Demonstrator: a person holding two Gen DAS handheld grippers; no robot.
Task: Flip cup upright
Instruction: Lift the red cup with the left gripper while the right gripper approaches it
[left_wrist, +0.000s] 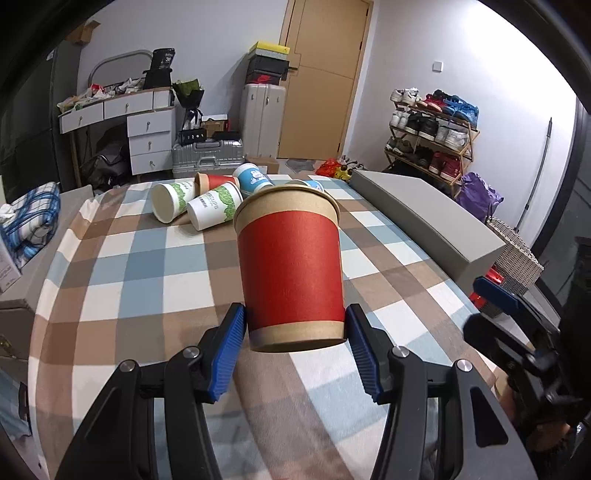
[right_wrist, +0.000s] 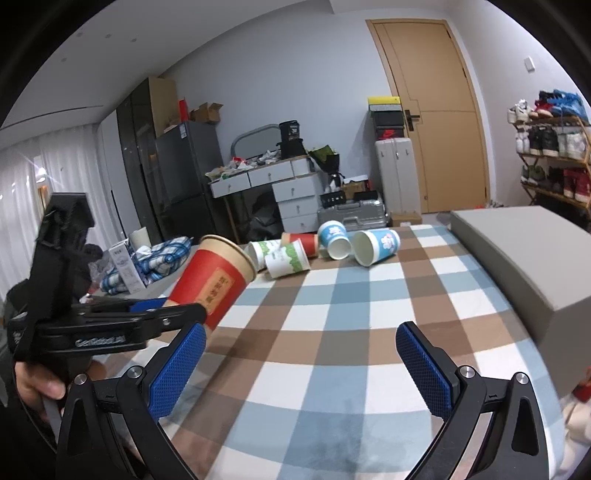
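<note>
My left gripper (left_wrist: 295, 325) is shut on a red and tan paper cup (left_wrist: 290, 266), pads at its base, mouth pointing away and up. In the right wrist view the same cup (right_wrist: 216, 282) is held tilted above the checked tablecloth (right_wrist: 332, 332) by the left gripper (right_wrist: 177, 308). My right gripper (right_wrist: 301, 341) is open and empty over the cloth. It shows at the right edge of the left wrist view (left_wrist: 495, 295).
Several cups lie on their sides at the table's far end: green-and-white ones (right_wrist: 288, 260), a red one (right_wrist: 304, 242), blue ones (right_wrist: 376, 245). A long grey box (right_wrist: 524, 254) lies along the table's right side. Clutter, drawers and a shoe rack stand beyond.
</note>
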